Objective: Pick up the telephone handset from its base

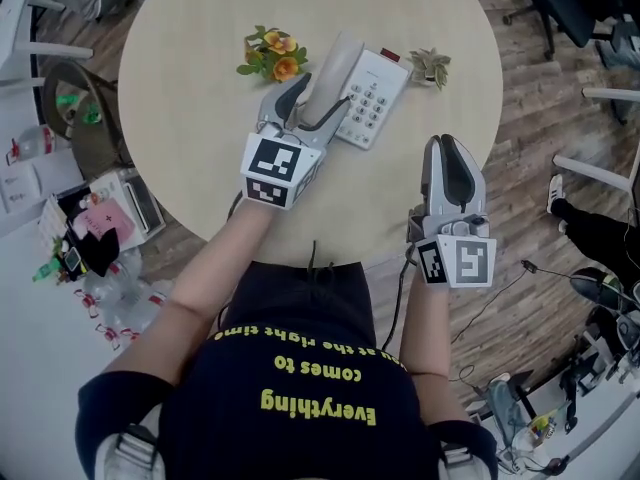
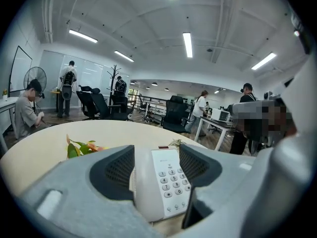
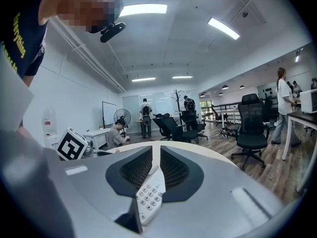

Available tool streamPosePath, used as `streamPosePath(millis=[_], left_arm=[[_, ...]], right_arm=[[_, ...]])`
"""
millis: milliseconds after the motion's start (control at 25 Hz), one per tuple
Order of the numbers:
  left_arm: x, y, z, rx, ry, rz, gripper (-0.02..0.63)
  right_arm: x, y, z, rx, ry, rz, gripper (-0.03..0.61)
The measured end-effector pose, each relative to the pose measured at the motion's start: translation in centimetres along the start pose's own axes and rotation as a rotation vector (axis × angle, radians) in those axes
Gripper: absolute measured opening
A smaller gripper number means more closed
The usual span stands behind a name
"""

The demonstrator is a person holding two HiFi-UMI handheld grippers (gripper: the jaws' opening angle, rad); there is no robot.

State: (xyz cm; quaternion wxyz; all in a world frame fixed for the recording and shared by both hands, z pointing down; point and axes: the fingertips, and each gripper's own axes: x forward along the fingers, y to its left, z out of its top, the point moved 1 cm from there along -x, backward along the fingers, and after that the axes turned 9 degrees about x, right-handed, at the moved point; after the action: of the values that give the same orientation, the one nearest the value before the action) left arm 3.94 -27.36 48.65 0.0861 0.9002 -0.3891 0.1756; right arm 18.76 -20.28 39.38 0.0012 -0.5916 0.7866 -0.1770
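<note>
A white telephone (image 1: 372, 98) lies on the round beige table (image 1: 190, 158), with its handset (image 1: 335, 68) resting on the left side of the base. My left gripper (image 1: 326, 90) is open, and its jaws straddle the handset's near end without pressing on it. In the left gripper view the handset (image 2: 144, 182) and the keypad (image 2: 171, 175) show between the wide pads of that gripper (image 2: 156, 155). My right gripper (image 1: 443, 144) hovers over the table's near right edge, apart from the phone. Its jaws stand a narrow slit apart with nothing in them, and the phone (image 3: 150, 197) shows through the slit.
A bunch of orange flowers (image 1: 272, 55) lies left of the phone and a small potted plant (image 1: 430, 65) stands to its right. Boxes and clutter (image 1: 100, 218) sit on the floor at the left. Office chairs (image 1: 570, 8) stand at the back right. People work at desks in the room.
</note>
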Motion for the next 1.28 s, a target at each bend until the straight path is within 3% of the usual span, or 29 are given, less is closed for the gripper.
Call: streamPosePath(millis=[440, 640, 1280], left_arm=[[4.7, 0.3, -2.8, -0.018, 0.111, 0.005, 0.287], [6.2, 0.9, -5.1, -0.046, 0.200, 0.030, 0.287], [8.9, 2.0, -8.2, -0.097, 0.357, 0.088, 0.288]], right_arm=[[0.8, -1.1, -1.5, 0.007, 0.041, -0.014, 0.012], [0.6, -1.9, -2.2, 0.019, 0.057, -0.021, 0.012], [0.1, -2.5, -3.3, 0.035, 0.080, -0.010, 0.012]])
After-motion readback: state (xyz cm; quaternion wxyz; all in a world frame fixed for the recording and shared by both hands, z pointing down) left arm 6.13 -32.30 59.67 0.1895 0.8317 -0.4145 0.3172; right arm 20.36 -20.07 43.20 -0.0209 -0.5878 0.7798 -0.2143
